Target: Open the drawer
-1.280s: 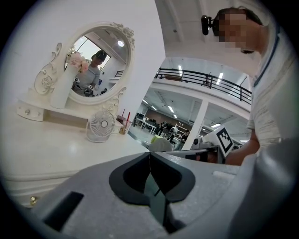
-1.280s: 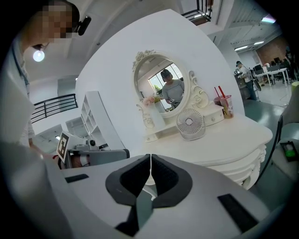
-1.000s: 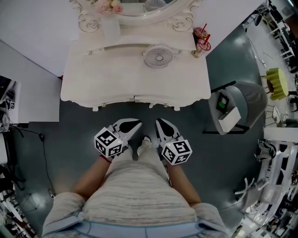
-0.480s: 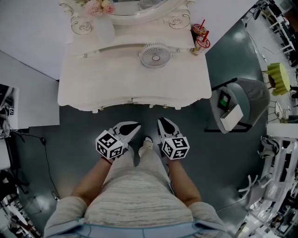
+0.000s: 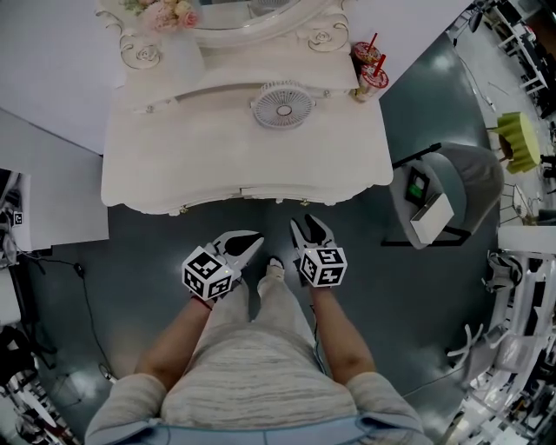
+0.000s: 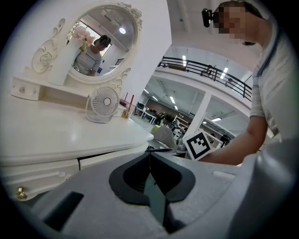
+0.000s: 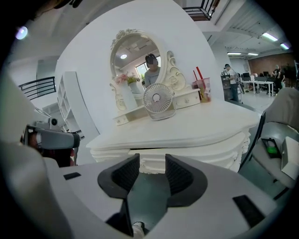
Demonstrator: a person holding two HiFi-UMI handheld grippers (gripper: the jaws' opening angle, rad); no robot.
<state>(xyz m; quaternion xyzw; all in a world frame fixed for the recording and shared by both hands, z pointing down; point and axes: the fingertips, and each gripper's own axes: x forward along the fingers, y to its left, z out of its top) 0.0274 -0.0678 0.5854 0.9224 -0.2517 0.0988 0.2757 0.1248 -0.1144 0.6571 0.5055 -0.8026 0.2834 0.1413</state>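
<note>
A white dressing table (image 5: 174,165) stands ahead of me, and its shallow drawer front (image 5: 261,193) runs under the top's front edge. That drawer front (image 7: 154,164) fills the gap beyond my right gripper's jaws. My right gripper (image 5: 306,226) is a short way in front of the drawer front, its jaws opening with nothing between them (image 7: 152,170). My left gripper (image 5: 254,237) hovers beside it, a little farther back, shut and empty (image 6: 149,158). Low on the table's front at the left sits a small gold knob (image 6: 19,192).
On the table are a small white fan (image 5: 282,104), an oval mirror (image 6: 100,42), a vase of flowers (image 5: 165,17) and cups with red straws (image 5: 369,71). A grey chair (image 5: 443,195) stands at the right and a white cabinet (image 5: 52,191) at the left.
Both grippers have sunk and come a little nearer the table front. The right gripper's jaws, shut before, now stand apart.
</note>
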